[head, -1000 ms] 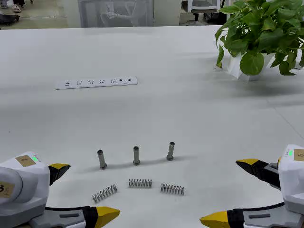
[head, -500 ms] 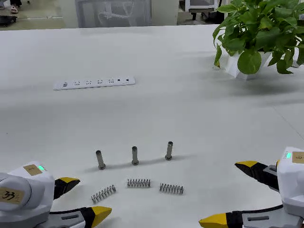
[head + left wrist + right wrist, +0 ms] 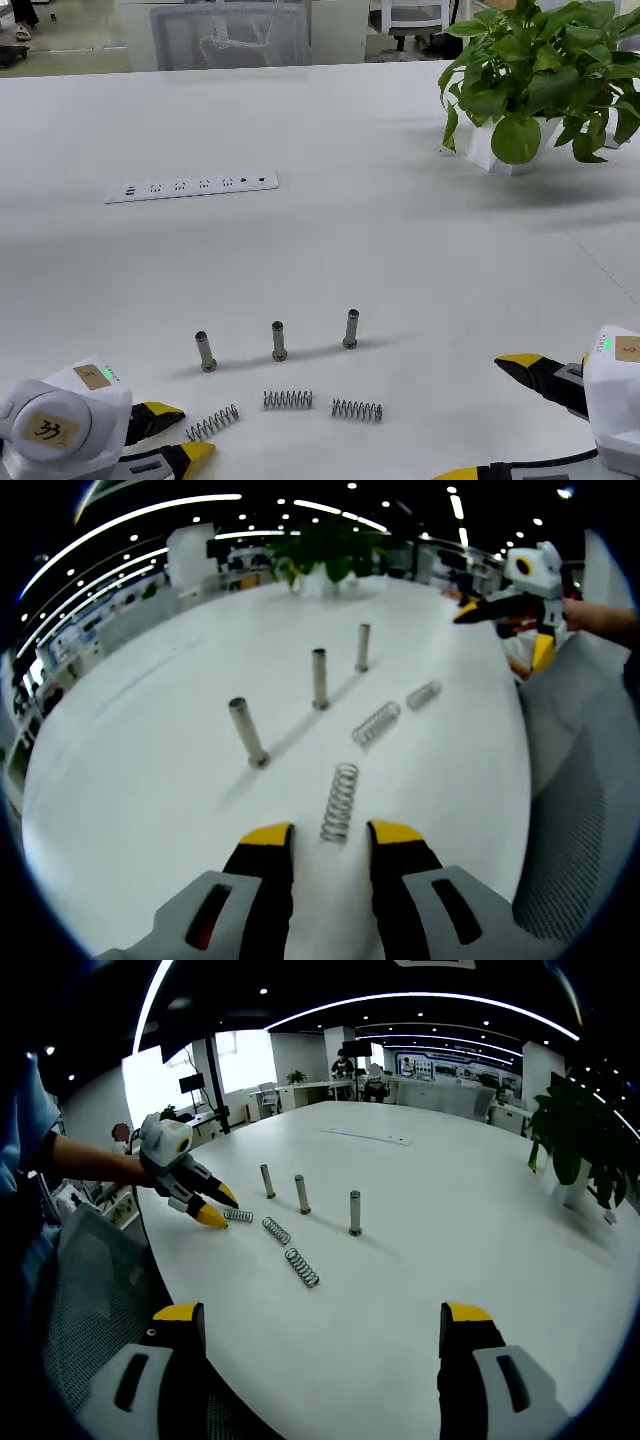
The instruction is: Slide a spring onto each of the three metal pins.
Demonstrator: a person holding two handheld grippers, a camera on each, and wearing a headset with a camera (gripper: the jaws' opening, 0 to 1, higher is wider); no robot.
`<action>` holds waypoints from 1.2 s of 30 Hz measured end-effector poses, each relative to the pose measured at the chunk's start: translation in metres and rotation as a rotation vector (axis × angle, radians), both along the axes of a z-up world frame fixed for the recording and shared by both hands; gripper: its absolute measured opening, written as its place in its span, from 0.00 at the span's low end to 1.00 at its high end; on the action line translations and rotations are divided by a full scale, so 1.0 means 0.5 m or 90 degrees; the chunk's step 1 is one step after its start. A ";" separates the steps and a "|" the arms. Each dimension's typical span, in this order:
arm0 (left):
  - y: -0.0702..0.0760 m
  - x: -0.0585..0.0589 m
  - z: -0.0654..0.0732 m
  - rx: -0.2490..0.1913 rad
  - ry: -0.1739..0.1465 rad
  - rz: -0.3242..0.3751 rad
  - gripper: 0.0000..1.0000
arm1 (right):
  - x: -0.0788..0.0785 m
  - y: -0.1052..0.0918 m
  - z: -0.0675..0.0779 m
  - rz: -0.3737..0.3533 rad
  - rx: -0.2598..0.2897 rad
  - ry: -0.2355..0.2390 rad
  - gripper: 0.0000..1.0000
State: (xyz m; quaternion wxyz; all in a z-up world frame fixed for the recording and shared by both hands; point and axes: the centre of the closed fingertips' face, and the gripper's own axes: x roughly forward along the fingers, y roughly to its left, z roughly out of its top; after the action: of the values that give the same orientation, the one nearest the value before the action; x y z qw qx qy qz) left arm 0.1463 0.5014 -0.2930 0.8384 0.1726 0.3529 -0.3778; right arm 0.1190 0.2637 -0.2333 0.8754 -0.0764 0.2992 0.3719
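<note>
Three metal pins stand upright in a row on the white table: left (image 3: 205,351), middle (image 3: 278,341), right (image 3: 351,328). In front of them lie three springs: left (image 3: 212,422), middle (image 3: 288,399), right (image 3: 357,409). My left gripper (image 3: 182,432) is open, its yellow tips just short of the left spring (image 3: 340,800), which lies ahead of the gap without touching them. The left gripper (image 3: 330,835) faces the pins (image 3: 247,732). My right gripper (image 3: 487,418) is wide open and holds nothing, well right of the springs. The right gripper (image 3: 322,1313) looks across at the pins (image 3: 301,1193).
A white power strip (image 3: 192,186) lies farther back on the left. A potted plant (image 3: 530,70) stands at the back right. A chair (image 3: 230,35) sits beyond the far table edge. Bare tabletop (image 3: 400,230) stretches between the pins and the strip.
My left gripper has moved forward and right toward the left spring, and its jaws have narrowed. The right gripper has barely moved. The head camera tilted slightly.
</note>
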 end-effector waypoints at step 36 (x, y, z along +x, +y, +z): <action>-0.007 0.010 -0.007 0.081 0.031 -0.022 0.10 | -0.008 0.003 -0.003 -0.003 0.007 0.001 0.98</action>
State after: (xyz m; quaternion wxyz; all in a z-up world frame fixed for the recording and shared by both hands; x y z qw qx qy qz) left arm 0.1512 0.4977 -0.2965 0.8101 0.2221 0.3937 -0.3732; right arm 0.1151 0.2651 -0.2350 0.8765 -0.0707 0.2983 0.3713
